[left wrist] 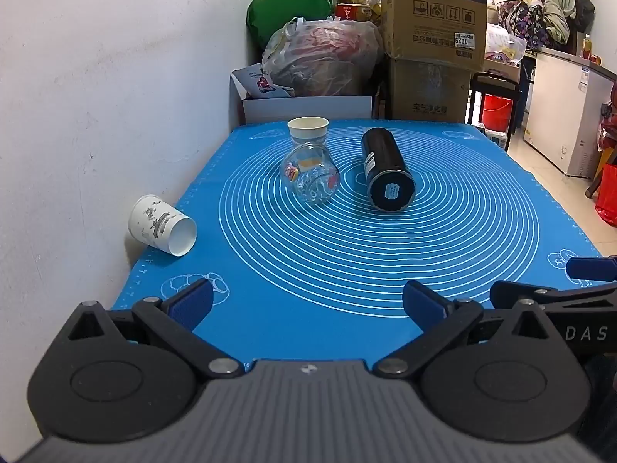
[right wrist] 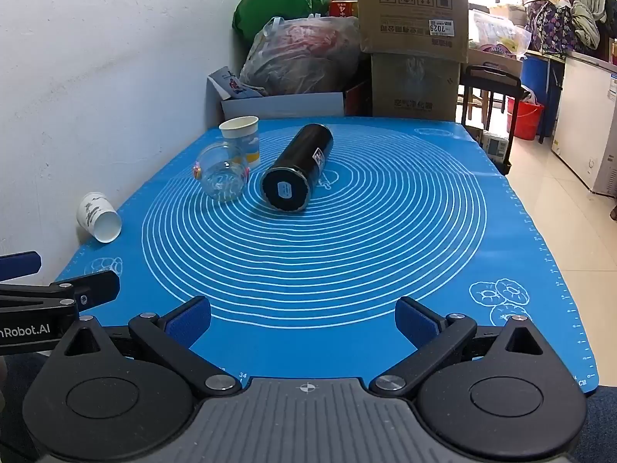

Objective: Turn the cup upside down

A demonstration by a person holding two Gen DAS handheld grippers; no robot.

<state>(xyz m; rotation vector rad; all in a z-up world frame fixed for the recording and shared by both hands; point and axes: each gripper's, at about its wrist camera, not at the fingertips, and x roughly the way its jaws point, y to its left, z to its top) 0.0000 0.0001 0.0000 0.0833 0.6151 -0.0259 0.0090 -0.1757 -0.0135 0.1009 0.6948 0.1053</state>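
Spread wide ahead of both grippers, a blue mat [left wrist: 347,270] with white concentric rings, covering the table top and running up against a white wall [left wrist: 96,96] on the left. Beyond its far edge, stacked cardboard boxes [left wrist: 434,19] and stuffed plastic bags [left wrist: 324,58]. Straight ahead of the left gripper [left wrist: 307,305] and slightly right, well apart from it, a black cylindrical flask [left wrist: 385,166] lying on its side, its base end turned toward the cameras. Just left of the flask, a clear glass jar [left wrist: 310,177] tipped on its side. Directly behind the jar, touching or nearly so, an upright paper cup [left wrist: 307,129] with its open mouth up. Off to the left of the left gripper, at the mat's edge against the wall, a white paper cup [left wrist: 162,225] lying on its side, mouth facing right and toward the camera. Left gripper spread wide, nothing between its blue pads [left wrist: 193,303]. Right gripper [right wrist: 302,322] likewise wide apart and empty, hovering over the near edge of the mat, just beside the left one.
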